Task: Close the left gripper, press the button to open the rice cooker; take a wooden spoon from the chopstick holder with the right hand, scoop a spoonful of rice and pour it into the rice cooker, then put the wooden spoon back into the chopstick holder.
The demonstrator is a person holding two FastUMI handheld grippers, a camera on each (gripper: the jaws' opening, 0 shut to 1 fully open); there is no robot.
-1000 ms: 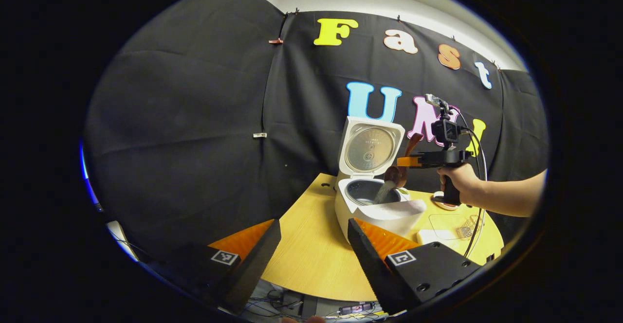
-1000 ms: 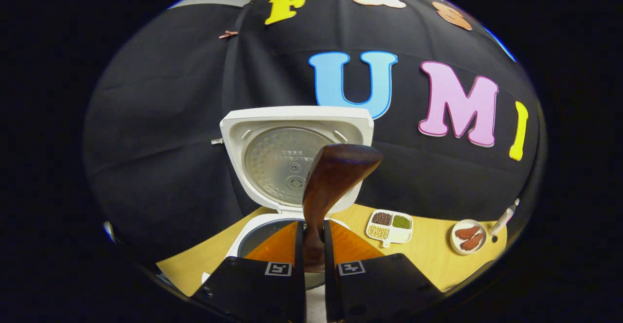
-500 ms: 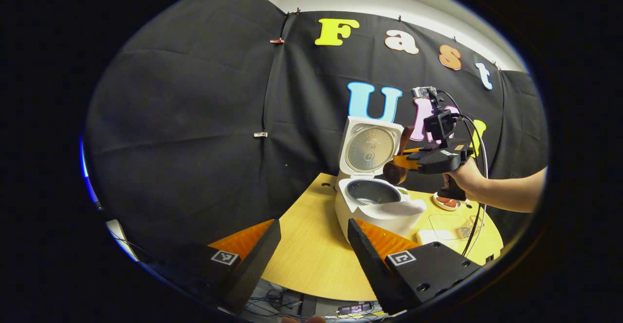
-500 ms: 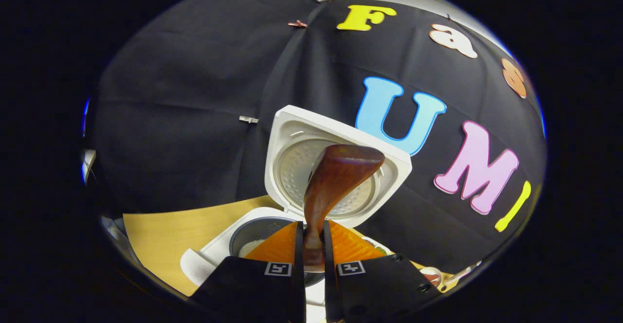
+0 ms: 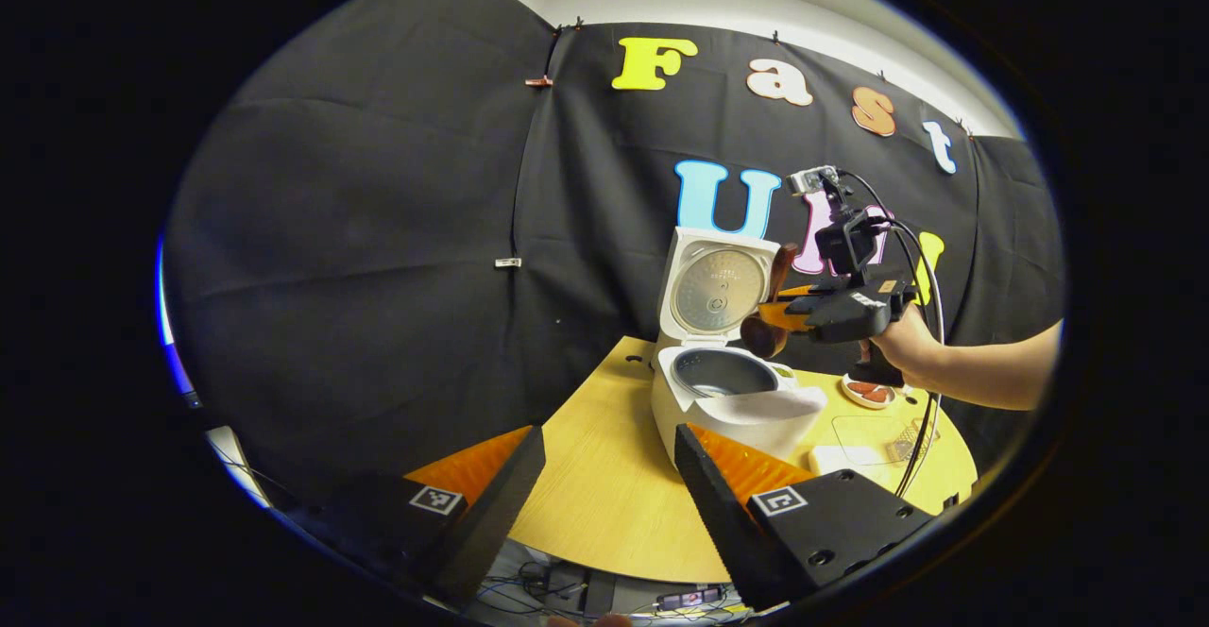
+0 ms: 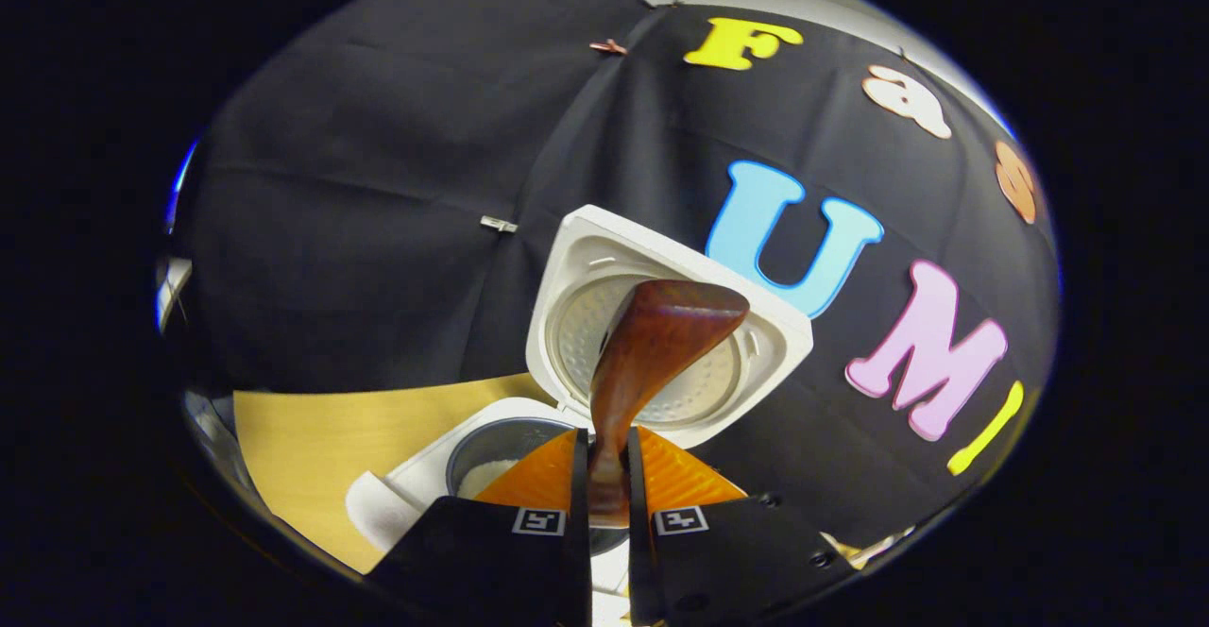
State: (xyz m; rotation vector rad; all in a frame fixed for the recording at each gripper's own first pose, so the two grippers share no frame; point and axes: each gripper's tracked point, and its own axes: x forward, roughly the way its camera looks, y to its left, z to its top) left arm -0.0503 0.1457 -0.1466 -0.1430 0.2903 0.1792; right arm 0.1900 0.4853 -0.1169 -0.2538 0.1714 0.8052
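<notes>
Fingers (image 6: pixel 576 476) of right gripper (image 6: pixel 604 476) grasping one wooden spoon (image 6: pixel 652 344), since lifted above one rice cooker (image 5: pixel 727 391); left gripper (image 5: pixel 604 476) released.

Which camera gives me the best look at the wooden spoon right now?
The right gripper view: the wooden spoon stands large, its handle clamped between the right gripper fingers. The left gripper view shows it small and far off, above the open rice cooker.
</notes>
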